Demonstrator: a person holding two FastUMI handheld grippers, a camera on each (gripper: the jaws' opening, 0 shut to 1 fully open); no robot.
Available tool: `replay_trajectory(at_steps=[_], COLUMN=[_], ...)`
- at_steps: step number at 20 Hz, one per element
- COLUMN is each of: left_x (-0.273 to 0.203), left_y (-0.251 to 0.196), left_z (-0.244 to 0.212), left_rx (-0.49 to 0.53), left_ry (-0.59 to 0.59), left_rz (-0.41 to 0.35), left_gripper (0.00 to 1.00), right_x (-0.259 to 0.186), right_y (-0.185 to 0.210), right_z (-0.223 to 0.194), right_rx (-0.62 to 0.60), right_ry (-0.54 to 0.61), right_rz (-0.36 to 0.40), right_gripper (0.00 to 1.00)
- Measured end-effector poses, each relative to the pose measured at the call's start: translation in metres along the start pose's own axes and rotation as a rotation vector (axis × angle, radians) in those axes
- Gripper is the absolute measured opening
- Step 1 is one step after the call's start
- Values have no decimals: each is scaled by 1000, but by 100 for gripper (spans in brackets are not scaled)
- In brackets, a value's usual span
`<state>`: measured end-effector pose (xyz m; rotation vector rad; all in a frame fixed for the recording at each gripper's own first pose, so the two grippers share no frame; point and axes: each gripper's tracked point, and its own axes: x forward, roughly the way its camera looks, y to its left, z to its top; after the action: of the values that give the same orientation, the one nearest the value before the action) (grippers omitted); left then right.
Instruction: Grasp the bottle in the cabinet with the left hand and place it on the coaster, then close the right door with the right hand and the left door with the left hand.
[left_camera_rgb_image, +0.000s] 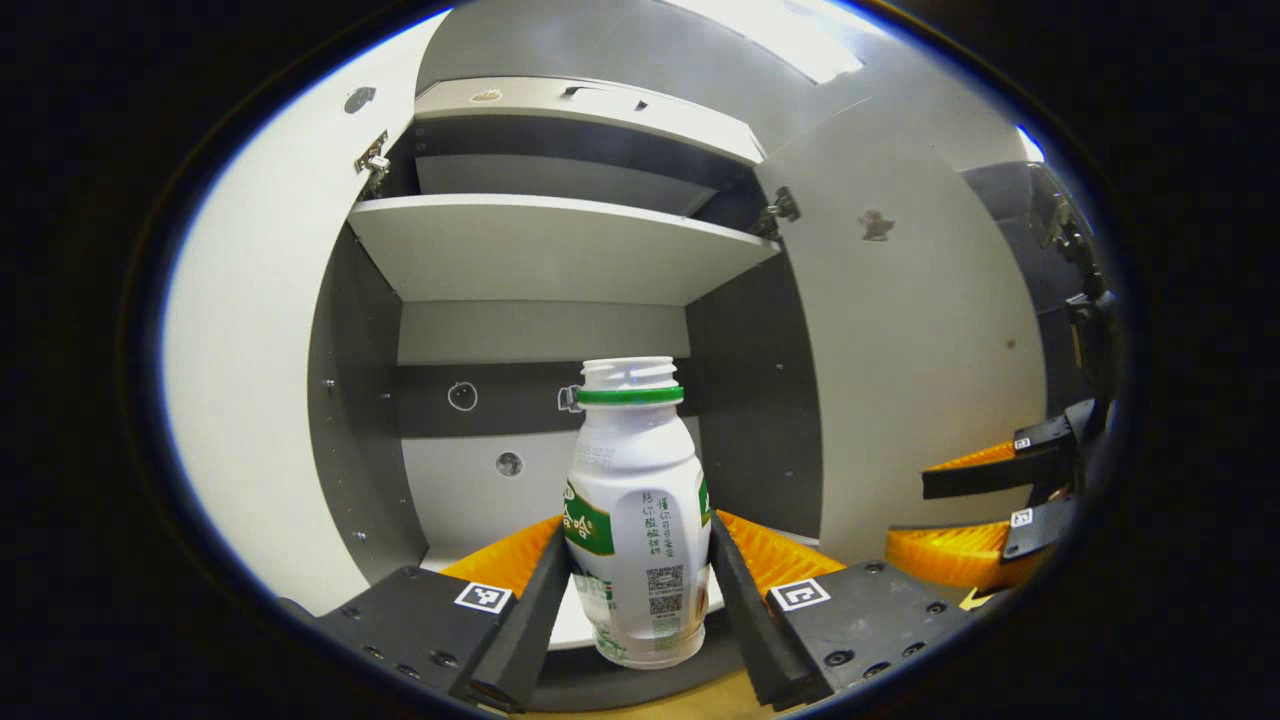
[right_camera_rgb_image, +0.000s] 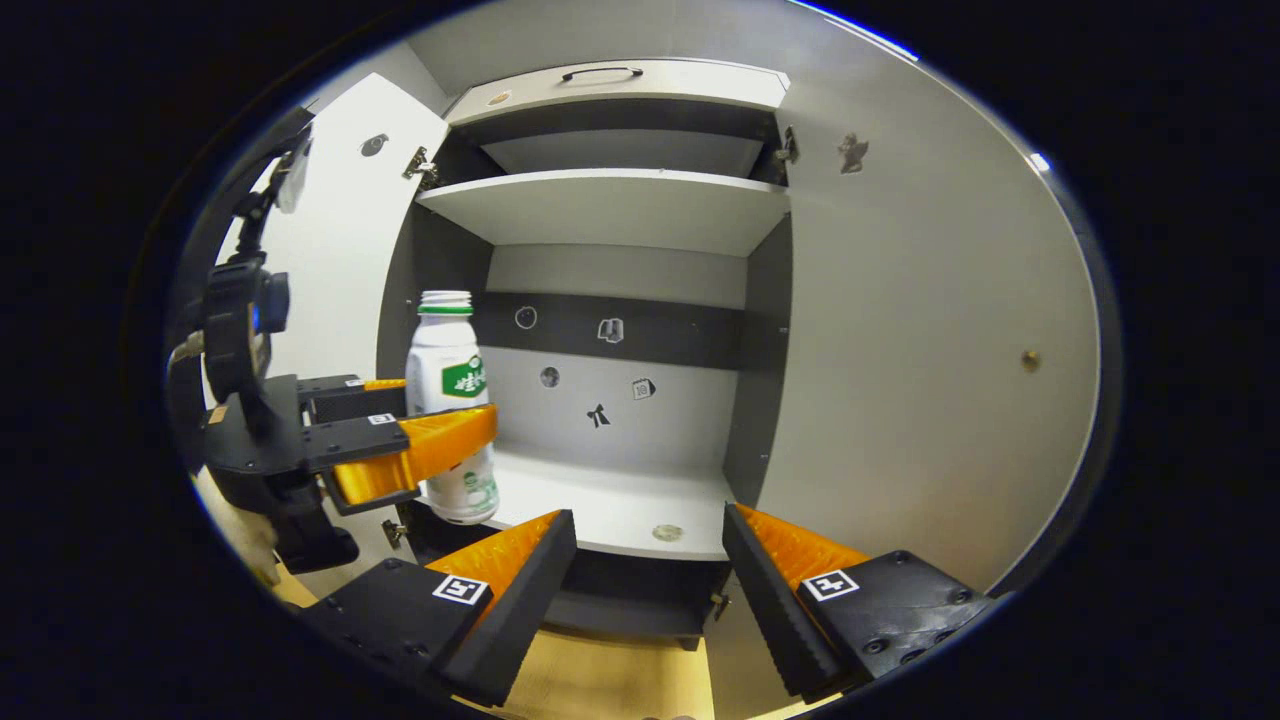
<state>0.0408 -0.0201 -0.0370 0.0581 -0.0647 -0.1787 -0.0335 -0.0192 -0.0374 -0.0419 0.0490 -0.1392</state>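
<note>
Clamping the bottle, left hand-held gripper holds it upright.

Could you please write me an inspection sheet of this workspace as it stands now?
Surface: pale cabinet shelf, a small round mark near its front edge.
Job's things: white bottle, green ring at the neck, upright at the shelf's front; left door and right door both open; coaster nothing seen.
Clutter: nothing seen.
Grippers: left gripper shut on the bottle's lower half; right gripper open, holding nothing, before the cabinet.
Cables: nothing seen.
Surroundings: empty upper shelf; small stickers on the back wall.
</note>
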Motion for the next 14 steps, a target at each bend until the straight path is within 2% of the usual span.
replay_trajectory(at_steps=[2,3,4,6,10,14], left_x=[-23,-38,-51,-75,-116,-144], left_y=[-14,-24,-34,-48,-69,-87], left_z=[-14,-19,-28,-52,-95,-128], left_rx=[-31,-39,-42,-40,-81,-114], left_ry=[3,-5,-3,22,76,67], left_rz=[-27,-44,-61,-72,-24,51], left_gripper=[79,79,79,78,79,79], right_x=[-15,-23,-29,-39,-48,-51], right_y=[-9,-14,-17,-21,-27,-22], right_z=[-6,-10,-15,-25,-43,-70], right_rx=[-12,-13,-9,4,-3,-35], right_ry=[6,8,11,24,22,43], right_rz=[-58,-87,-113,-131,-98,2], right_gripper=[94,98,94,98,98,98])
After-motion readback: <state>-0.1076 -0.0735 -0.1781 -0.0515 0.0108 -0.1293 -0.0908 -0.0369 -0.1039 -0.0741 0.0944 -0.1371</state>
